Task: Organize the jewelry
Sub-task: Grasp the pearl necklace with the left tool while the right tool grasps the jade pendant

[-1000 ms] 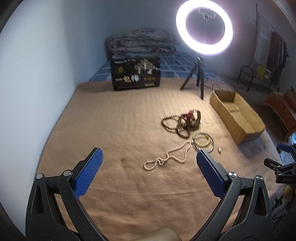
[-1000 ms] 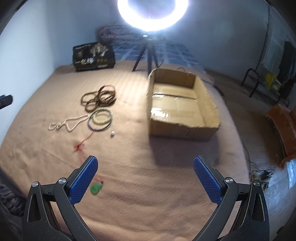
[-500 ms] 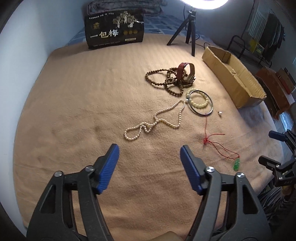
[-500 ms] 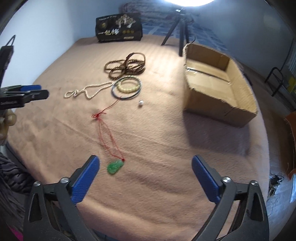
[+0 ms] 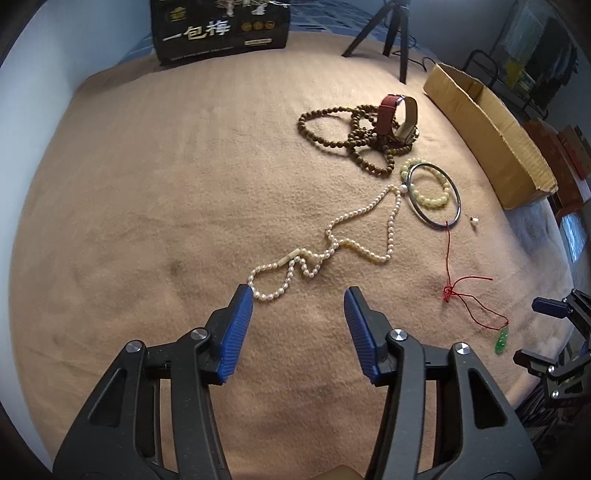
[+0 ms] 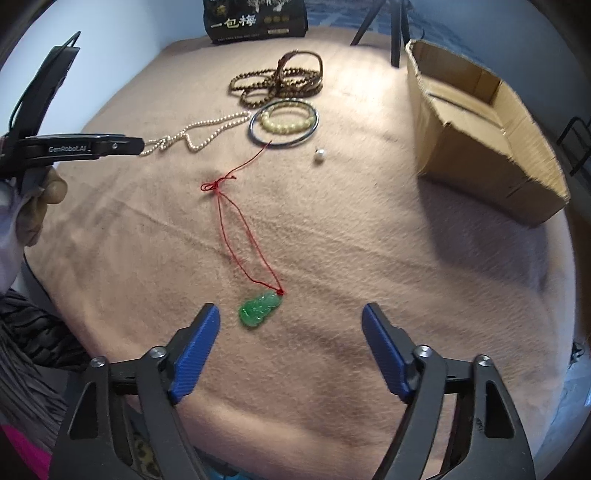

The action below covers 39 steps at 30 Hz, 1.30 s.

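A pearl necklace lies in loops on the tan blanket. My left gripper points down at its near loop. The jaws are closing; the pearls lie just ahead of the left fingertip, with only blanket between the pads. A green jade pendant on a red cord lies just ahead of my right gripper, within the gap and nearer the left finger. Those jaws are closing too, with no pad touching the pendant.
Farther back lie brown bead strands, a red-strap watch, a pale bead bracelet inside a metal bangle, and a loose pearl. An open cardboard box stands right, with a black printed box and a tripod at the back.
Both grippers have sunk toward the blanket and tipped downward. Both pairs of jaws have narrowed, the left more. The left came up to the pearls, the right to the green pendant.
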Tool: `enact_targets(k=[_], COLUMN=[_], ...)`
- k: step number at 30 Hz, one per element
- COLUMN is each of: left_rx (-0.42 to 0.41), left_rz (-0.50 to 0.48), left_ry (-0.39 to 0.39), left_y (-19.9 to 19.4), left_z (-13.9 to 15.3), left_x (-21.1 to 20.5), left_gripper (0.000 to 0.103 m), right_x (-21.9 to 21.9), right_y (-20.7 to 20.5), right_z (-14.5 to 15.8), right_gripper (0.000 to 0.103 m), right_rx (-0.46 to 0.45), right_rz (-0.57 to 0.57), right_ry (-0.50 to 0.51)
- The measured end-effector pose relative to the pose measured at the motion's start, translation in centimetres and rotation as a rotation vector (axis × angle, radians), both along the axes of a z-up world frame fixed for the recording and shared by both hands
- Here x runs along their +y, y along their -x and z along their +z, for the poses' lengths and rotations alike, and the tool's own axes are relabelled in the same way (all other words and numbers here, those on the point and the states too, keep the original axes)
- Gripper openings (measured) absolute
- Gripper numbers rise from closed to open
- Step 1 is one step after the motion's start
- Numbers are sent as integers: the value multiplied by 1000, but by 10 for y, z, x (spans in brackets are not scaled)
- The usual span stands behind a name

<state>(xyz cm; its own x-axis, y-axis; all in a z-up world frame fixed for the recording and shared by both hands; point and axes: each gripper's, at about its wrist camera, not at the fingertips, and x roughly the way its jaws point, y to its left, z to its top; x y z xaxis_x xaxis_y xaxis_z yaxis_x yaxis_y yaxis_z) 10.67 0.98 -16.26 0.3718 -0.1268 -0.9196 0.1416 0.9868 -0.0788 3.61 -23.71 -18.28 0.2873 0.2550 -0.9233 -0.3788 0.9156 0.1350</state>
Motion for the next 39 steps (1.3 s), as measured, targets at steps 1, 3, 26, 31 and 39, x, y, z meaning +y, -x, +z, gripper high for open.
enact_targets(k=[1,3,26,31,39], left_rx=[-2,-4,16,24,7], left_rz=[-10,-56,-214,-182,-124], left_ry=[-7,-29,-98,-55,22], left_y=[-2,-4,-45,-50,-46], left_z=[-1,-3,-33,-31,-14], left_x=[-1,-6,-30,-26,-15], left_gripper=[53,53,15,3,2], right_x=[0,1,8,2,-2], right_y=[0,-2,-12,-17,-21], right_z=[-1,-6,-17,-16,-10], right_gripper=[73,73,33,7,4], right_rx=[5,20,46,57,43], right_rz=[-5,-12,-4,-31,-44], right_ry=[-3,-8,49,8,-32])
